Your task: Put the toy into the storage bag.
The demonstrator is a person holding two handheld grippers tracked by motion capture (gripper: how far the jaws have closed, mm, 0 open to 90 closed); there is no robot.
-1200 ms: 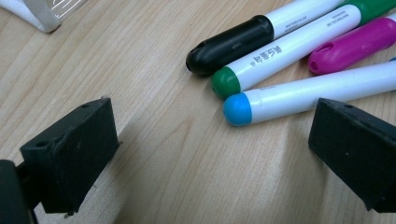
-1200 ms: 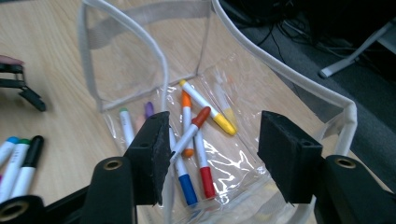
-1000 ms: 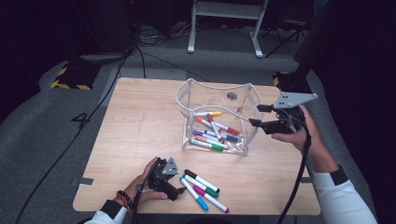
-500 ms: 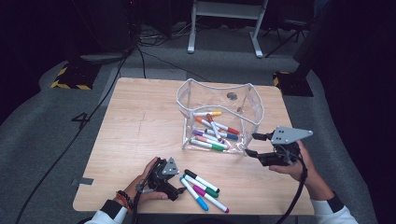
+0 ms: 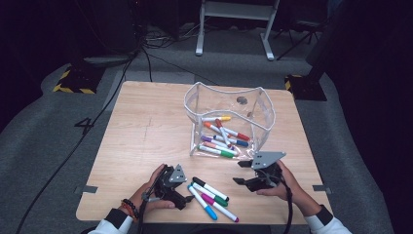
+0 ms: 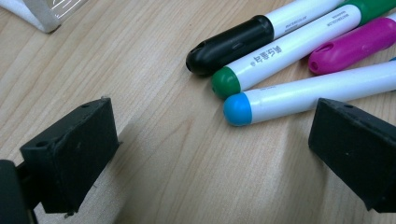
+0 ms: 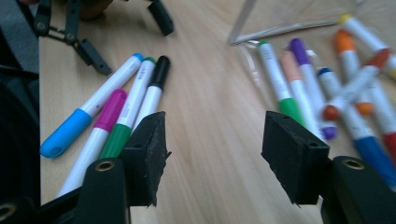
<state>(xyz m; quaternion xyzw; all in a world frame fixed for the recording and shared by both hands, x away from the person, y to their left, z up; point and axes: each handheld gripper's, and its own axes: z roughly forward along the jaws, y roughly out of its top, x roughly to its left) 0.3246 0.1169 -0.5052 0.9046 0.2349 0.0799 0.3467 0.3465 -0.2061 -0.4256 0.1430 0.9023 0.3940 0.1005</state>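
We see the right gripper (image 5: 242,172) low over the table (image 5: 146,131), just in front of the clear pouch (image 5: 229,122), held level and pointing left toward the loose markers (image 5: 212,197). Its jaws stand apart with only bare wood between them, and they have just been opening a little. The hand behind it (image 5: 287,183) comes in from the near right corner, its wrist close to the table's front edge.

The left gripper (image 5: 187,192) rests at the near edge, the left hand (image 5: 151,192) wrapped around it, jaws spread and empty; in the left gripper view the blue-tipped marker (image 6: 299,95) lies just ahead of the right-hand jaw, perhaps touching it, though we cannot be sure.

Four loose markers lie side by side between the two grippers. More markers (image 5: 221,139) lie inside the pouch. The left half of the table is open wood; between the pouch's front edge and the loose markers there is a narrow strip of free surface.
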